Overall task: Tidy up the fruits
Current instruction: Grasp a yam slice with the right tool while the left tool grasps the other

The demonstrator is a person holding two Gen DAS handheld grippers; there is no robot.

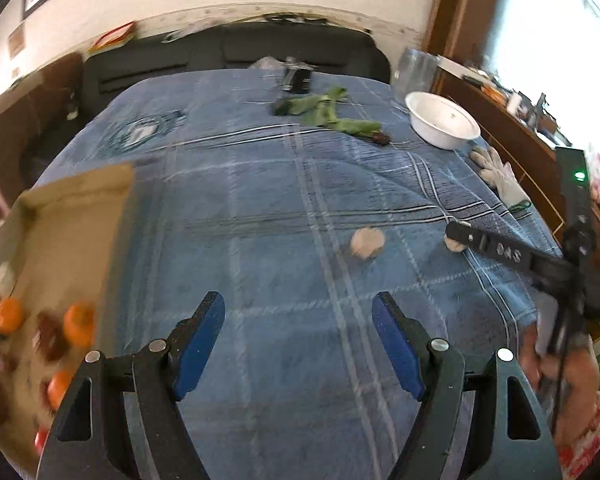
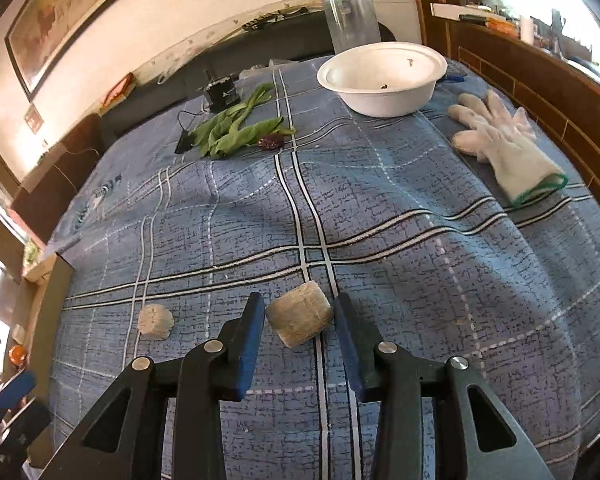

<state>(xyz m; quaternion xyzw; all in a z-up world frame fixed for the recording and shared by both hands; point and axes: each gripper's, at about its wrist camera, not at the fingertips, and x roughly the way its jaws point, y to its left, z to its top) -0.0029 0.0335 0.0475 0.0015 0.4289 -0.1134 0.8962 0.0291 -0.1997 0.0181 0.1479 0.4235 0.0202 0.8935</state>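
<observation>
Two pale beige chunks lie on the blue plaid cloth. My right gripper [image 2: 299, 320] has its jaws on either side of the larger chunk [image 2: 300, 315], close to it but with small gaps. The smaller chunk [image 2: 155, 321] lies to its left; it also shows in the left wrist view [image 1: 366, 242]. My left gripper [image 1: 298, 320] is open and empty above the cloth. A cardboard tray [image 1: 76, 204] at the left holds oranges [image 1: 79, 324] and dark red fruits [image 1: 50, 336]. The right gripper [image 1: 460, 236] shows at the right of the left view.
A white bowl [image 2: 380, 76] stands at the far right of the table. Green leaves [image 2: 236, 128] with a dark red fruit [image 2: 270, 143] lie at the back. A white glove [image 2: 504, 148] lies by the right edge. A clear container [image 2: 352, 20] stands behind the bowl.
</observation>
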